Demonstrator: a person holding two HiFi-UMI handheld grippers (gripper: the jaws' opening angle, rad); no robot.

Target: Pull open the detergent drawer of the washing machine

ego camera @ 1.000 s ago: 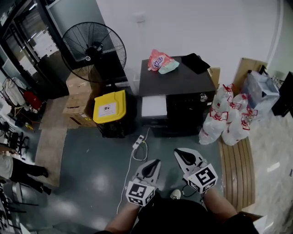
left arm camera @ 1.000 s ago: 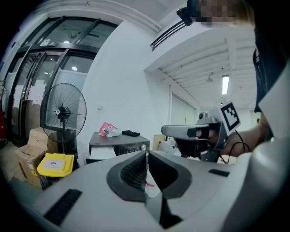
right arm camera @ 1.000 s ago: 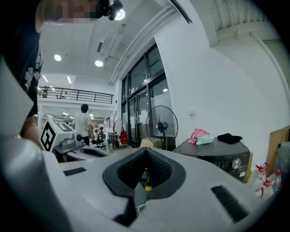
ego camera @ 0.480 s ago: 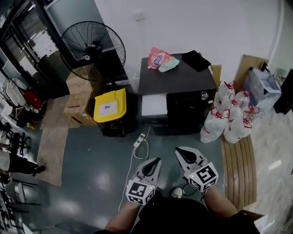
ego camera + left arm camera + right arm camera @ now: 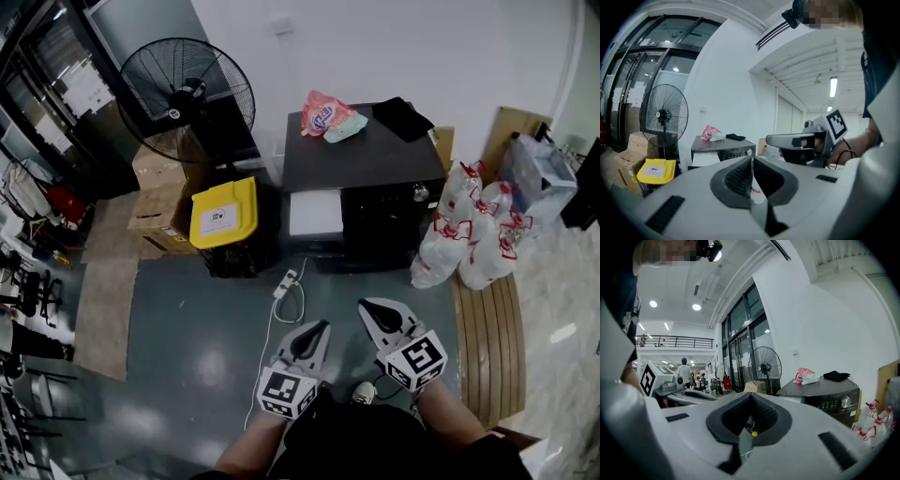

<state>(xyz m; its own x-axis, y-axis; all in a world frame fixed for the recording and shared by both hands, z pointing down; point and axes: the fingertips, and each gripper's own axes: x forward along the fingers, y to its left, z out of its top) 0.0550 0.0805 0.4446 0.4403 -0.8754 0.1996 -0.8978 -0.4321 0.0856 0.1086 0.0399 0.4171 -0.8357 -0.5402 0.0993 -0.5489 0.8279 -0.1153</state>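
A large industrial or commercial hall, used as a storage or test space rather than a home, is indicated. Ahead of both pairs of jaws a dark washing machine (image 5: 366,173) is set against a bare white wall (image 5: 394,47) on a polished grey floor (image 5: 187,319). A power strip (image 5: 284,284) is laid loose between the machine and the jaws. Ahead and to the left of the jaws, a big pedestal fan (image 5: 187,89), stacked cardboard boxes (image 5: 155,192) and a yellow-lidded bin (image 5: 223,214) are seen. To the right, tied white plastic bags (image 5: 469,246) are heaped beside a slatted wooden platform (image 5: 483,337). Up and left of the right jaws, tall black-framed glazing (image 5: 740,329), round ceiling lights (image 5: 696,307), a railed mezzanine (image 5: 675,340) and a standing person (image 5: 684,370) are shown.
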